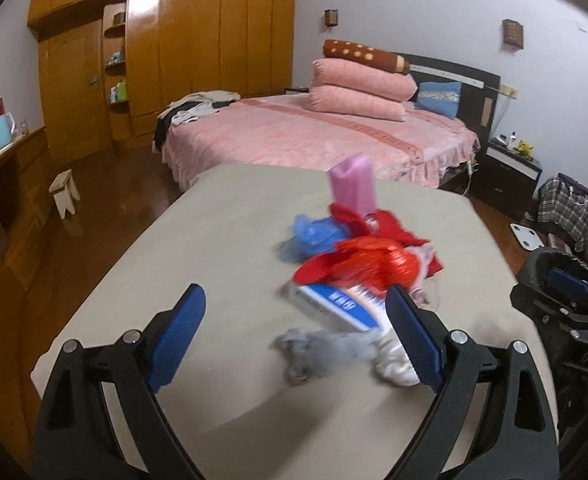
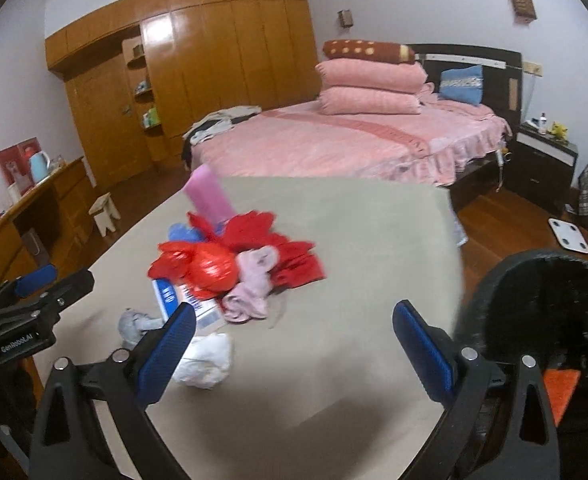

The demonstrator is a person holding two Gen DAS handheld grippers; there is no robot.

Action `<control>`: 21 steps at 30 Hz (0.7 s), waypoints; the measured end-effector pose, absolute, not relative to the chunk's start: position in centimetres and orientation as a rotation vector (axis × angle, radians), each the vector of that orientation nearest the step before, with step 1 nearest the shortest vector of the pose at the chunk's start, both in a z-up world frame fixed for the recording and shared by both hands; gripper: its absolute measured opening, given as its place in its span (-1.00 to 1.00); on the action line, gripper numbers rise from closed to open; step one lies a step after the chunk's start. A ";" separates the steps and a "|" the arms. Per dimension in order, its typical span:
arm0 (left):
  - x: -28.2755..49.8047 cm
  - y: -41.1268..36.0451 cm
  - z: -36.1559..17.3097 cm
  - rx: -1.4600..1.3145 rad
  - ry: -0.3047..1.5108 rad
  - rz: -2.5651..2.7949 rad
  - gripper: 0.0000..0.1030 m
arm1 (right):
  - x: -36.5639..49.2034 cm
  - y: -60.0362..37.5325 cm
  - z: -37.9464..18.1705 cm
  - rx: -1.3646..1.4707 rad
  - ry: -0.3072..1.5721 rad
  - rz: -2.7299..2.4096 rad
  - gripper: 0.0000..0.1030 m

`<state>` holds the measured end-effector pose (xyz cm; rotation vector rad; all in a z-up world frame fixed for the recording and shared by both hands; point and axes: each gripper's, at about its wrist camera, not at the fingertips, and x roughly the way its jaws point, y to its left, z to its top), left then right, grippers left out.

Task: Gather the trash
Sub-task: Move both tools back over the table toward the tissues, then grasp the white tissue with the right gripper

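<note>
Beige counter carries one heap: red bag, pink cloth, blue-white box, white wad, grey rag, upright pink bottle.

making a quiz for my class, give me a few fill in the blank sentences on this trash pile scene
1. The pink carton stands at the far end of the trash pile on the ____ table.
2. The bed behind the table has a ____ cover.
3. Both the left gripper and the right gripper have their jaws ____.
4. The crumpled white paper lies nearest the ____ gripper's fingers.

Missing words: beige; pink; open; right
</note>
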<state>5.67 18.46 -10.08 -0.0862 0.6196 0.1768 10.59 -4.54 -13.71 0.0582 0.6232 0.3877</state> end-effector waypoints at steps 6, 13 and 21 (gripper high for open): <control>5.6 20.2 -11.3 -0.098 0.643 0.200 0.72 | 10.7 -0.5 -15.8 0.012 0.664 0.444 0.78; 5.8 22.0 -12.4 -0.110 0.661 0.221 0.72 | 11.2 1.9 -17.9 -0.034 0.730 0.476 0.61; 6.1 22.6 -13.3 -0.130 0.680 0.222 0.72 | 11.0 3.6 -18.9 -0.076 0.795 0.569 0.02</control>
